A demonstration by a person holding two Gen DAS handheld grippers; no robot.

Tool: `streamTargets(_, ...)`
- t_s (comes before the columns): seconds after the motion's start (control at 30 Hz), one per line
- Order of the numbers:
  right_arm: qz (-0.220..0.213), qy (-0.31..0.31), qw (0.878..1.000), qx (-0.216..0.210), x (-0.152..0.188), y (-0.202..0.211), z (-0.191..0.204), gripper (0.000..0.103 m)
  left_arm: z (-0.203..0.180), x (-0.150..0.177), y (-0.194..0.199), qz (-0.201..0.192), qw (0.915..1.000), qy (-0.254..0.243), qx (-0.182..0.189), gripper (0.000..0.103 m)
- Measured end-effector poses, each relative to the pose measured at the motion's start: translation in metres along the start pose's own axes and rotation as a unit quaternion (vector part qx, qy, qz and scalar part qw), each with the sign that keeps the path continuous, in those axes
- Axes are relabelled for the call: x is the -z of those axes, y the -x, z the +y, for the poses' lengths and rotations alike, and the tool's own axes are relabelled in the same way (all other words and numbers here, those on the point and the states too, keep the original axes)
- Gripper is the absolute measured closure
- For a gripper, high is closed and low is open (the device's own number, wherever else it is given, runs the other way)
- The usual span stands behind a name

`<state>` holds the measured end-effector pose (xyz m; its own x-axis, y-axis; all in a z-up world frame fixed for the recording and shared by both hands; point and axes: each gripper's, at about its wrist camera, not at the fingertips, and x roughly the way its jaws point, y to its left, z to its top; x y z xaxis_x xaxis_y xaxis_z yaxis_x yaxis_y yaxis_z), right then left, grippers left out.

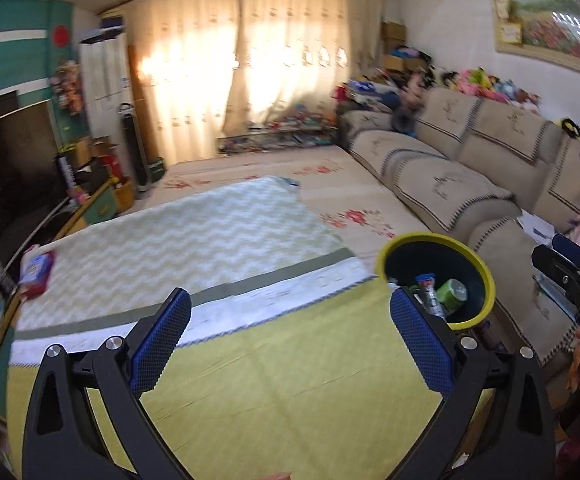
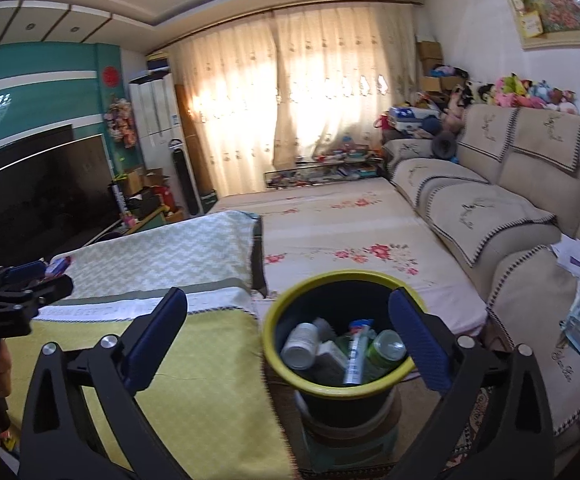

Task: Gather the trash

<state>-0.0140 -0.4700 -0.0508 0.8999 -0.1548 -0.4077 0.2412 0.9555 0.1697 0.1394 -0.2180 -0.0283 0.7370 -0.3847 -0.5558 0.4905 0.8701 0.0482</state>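
left tongs (image 1: 290,320): spread wide, nothing between | right tongs (image 2: 287,320): spread wide, nothing between | bin (image 2: 273,332): yellow-rimmed, at 2 o'clock of the surface (image 1: 273,380) | trash (image 2: 350,350): bottles inside bin

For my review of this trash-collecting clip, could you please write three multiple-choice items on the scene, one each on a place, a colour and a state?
1. Where does the trash bin stand?
A. between the covered table and the sofa
B. on the sofa
C. beside the television

2. What colour is the bin's rim?
A. red
B. yellow
C. white

3. How does the right gripper stand?
A. shut on a bottle
B. shut on nothing
C. open, holding nothing

Answers:
1 A, the bin sits past the table's edge, with the sofa on its other side.
2 B, a yellow ring tops the dark bin.
3 C, its jaws stand wide apart with nothing between them; the bottles lie in the bin.
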Motion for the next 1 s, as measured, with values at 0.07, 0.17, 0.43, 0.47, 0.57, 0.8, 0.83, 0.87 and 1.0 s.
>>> streamTargets(0.07,0.001,0.011,1.000,-0.010,-0.001,0.002,0.013,0.007,0.020,0.010,0.023,-0.010,0.9995,0.008,-0.030,0.005)
streamTargets(0.17,-0.001,0.027,0.999,-0.030,-0.003,0.008,0.034,0.007,0.051,0.028,0.057,-0.017,0.9973,0.029,-0.065,0.005)
streamTargets(0.43,-0.008,0.066,0.997,-0.050,-0.008,0.036,0.073,0.007,0.119,0.070,0.137,-0.040,0.9861,0.106,-0.122,0.005)
streamTargets(0.47,-0.009,0.067,0.996,-0.052,-0.008,0.039,0.075,0.007,0.124,0.074,0.146,-0.044,0.9844,0.111,-0.129,0.005)
streamTargets(0.57,-0.017,0.069,0.996,-0.058,-0.007,0.050,0.083,0.007,0.134,0.083,0.170,-0.055,0.9793,0.131,-0.144,0.005)
streamTargets(0.8,-0.018,0.074,0.995,-0.064,-0.003,0.062,0.093,0.007,0.124,0.096,0.198,-0.070,0.9774,0.128,-0.153,0.005)
streamTargets(0.83,-0.017,0.075,0.995,-0.065,-0.002,0.063,0.094,0.007,0.121,0.096,0.198,-0.069,0.9776,0.128,-0.152,0.005)
streamTargets(0.87,-0.016,0.076,0.995,-0.064,-0.002,0.062,0.095,0.007,0.119,0.097,0.199,-0.068,0.9777,0.128,-0.152,0.005)
streamTargets(1.0,-0.012,0.077,0.995,-0.064,-0.002,0.059,0.096,0.007,0.119,0.101,0.200,-0.066,0.9767,0.133,-0.155,0.005)
